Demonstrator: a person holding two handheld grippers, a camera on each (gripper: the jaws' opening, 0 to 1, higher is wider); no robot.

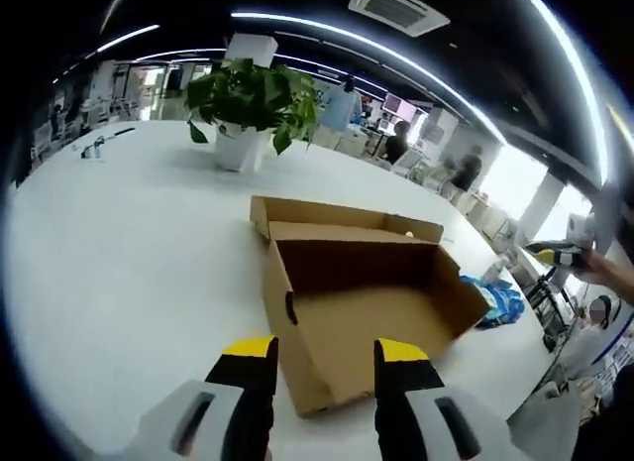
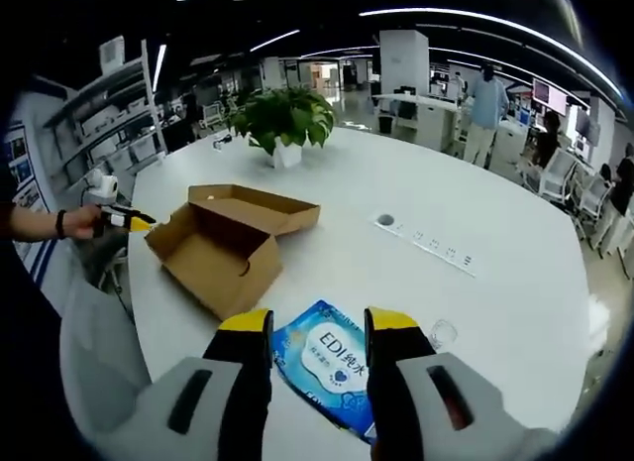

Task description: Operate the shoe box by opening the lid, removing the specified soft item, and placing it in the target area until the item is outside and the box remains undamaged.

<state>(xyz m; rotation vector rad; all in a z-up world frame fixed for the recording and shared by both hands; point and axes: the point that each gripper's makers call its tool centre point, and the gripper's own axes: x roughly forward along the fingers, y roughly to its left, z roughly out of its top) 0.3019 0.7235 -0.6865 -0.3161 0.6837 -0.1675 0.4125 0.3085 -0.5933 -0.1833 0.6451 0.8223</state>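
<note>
The brown cardboard shoe box (image 1: 367,302) lies on the white table with its lid (image 1: 327,218) folded back; its inside looks bare. My left gripper (image 1: 325,367) hovers open just in front of its near corner. A blue soft packet (image 1: 498,300) lies on the table to the right of the box. In the right gripper view the packet (image 2: 332,362), with white print, lies flat on the table in the gap between my right gripper's (image 2: 319,332) open jaws. The box (image 2: 223,241) sits beyond it to the left. A hand holds the left gripper (image 2: 127,219) at the box's far side.
A potted green plant (image 1: 248,99) (image 2: 285,114) stands behind the box. A round socket (image 2: 386,220) and a strip of outlets (image 2: 441,251) are set in the tabletop (image 2: 475,312) on the right. People and desks stand far back. The table edge (image 1: 525,382) curves near the packet.
</note>
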